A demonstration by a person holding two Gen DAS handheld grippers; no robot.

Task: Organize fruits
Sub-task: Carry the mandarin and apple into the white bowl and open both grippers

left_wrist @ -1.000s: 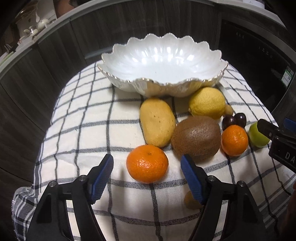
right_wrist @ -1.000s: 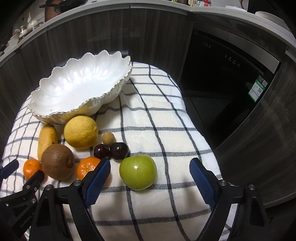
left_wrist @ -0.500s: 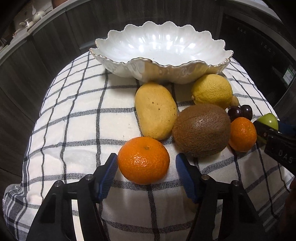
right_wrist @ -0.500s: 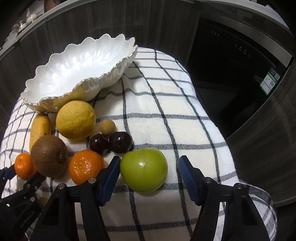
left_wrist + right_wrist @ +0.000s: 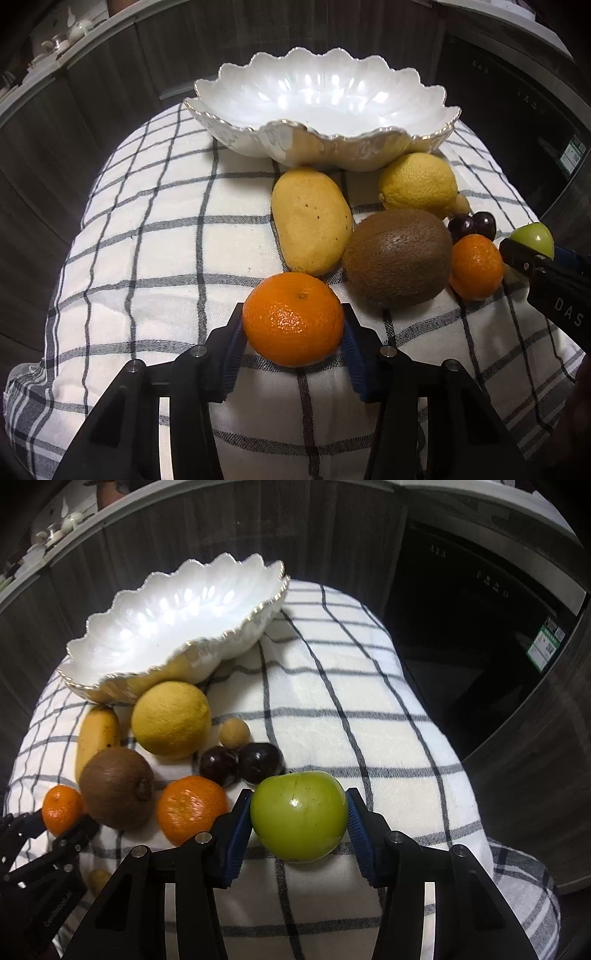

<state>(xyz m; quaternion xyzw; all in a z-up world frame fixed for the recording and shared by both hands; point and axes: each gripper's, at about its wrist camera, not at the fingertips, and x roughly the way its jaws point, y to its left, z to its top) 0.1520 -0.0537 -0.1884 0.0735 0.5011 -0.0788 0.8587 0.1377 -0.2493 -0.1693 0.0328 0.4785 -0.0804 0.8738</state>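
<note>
My left gripper (image 5: 293, 332) clamps the near mandarin (image 5: 293, 319) and my right gripper (image 5: 299, 825) clamps the green apple (image 5: 299, 825) — both on the cloth. The white bowl (image 5: 325, 133) lies straight ahead, beyond the other fruit — nearer my left.

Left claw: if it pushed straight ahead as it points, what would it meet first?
The left claw is shut on the near tangerine. Straight ahead, that fruit would probably bump the mango, which lies just beyond it, though depth is uncertain.
</note>
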